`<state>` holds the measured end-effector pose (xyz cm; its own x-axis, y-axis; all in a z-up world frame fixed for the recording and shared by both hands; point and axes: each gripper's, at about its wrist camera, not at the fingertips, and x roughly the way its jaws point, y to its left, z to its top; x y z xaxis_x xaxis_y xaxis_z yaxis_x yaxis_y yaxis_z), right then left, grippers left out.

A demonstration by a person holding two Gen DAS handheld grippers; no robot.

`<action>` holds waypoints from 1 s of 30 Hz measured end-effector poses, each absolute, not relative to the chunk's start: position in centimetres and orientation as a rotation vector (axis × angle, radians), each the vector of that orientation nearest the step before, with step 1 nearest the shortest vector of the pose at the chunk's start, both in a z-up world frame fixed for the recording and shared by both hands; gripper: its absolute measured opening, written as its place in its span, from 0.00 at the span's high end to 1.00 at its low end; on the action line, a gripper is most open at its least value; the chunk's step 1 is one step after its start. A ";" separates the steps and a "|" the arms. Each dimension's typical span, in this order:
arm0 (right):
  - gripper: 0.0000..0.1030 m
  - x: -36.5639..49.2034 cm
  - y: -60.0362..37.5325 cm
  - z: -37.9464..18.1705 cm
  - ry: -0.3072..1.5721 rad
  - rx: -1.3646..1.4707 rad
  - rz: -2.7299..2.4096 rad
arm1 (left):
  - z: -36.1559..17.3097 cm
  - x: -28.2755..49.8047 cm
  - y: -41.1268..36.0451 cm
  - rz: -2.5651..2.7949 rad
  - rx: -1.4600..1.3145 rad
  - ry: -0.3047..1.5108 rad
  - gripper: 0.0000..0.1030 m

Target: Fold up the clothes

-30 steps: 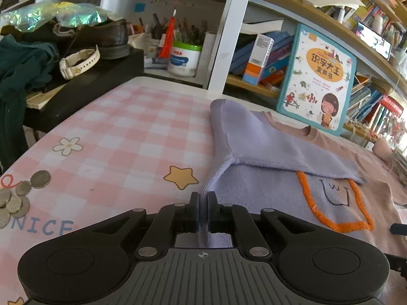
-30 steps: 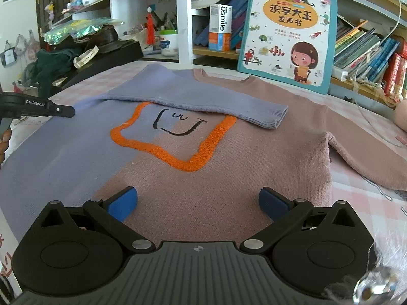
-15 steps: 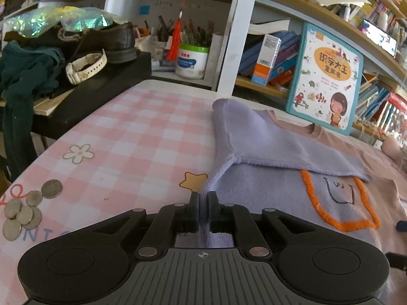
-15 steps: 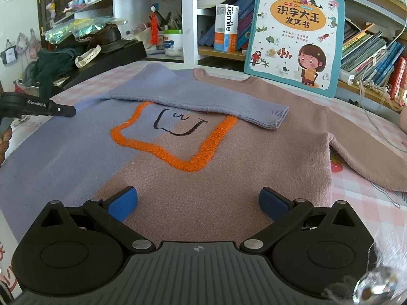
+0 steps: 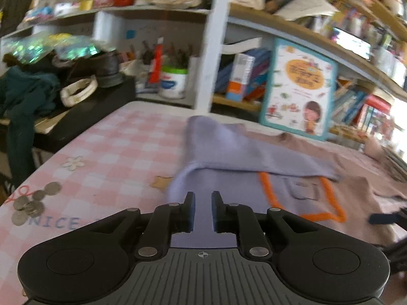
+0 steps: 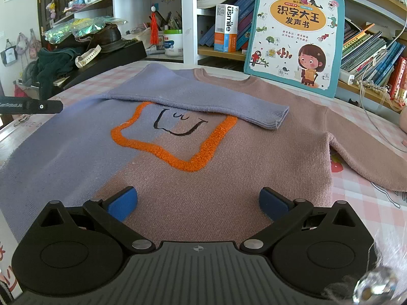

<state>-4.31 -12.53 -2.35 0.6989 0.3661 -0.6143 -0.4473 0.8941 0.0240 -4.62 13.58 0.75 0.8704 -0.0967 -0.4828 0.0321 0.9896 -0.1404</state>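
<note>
A sweater, half lilac and half dusty pink with an orange fuzzy square and a drawn face, lies flat on the checked tablecloth. Its lilac sleeve is folded across the chest. My left gripper hovers over the sweater's lilac side edge; its jaws are opening, and the cloth lies below the narrow gap without being pinched. One finger of it shows at the left of the right wrist view. My right gripper stands wide open just above the pink lower front, holding nothing.
A children's picture book leans on the bookshelf behind the sweater. A black stand with a shoe and dark cloth sits at the far left. Several coins lie near the left table edge. A white tub holds pens.
The left jaws, shut on the lilac edge earlier, have parted and let it drop. The left gripper has lifted and shifted, blurring its view. The right gripper has stayed put.
</note>
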 end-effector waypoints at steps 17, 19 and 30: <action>0.00 -4.5 -13.2 -2.2 0.644 -0.107 0.424 | -1.4 -5.3 7.2 -0.221 0.167 0.491 0.28; 0.00 -4.8 -14.1 -1.9 0.616 -0.070 0.394 | -1.5 -5.5 6.9 -0.221 0.183 0.480 0.27; 0.01 -7.0 -27.4 1.6 0.483 0.014 -0.002 | -1.2 -6.0 6.3 -0.225 0.220 0.450 0.16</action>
<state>-6.97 -27.38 1.62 0.8855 0.0012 -0.4646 0.0053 0.9999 0.0127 -6.04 6.34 -1.25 0.8767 -0.1653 -0.4517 0.2618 0.9518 0.1598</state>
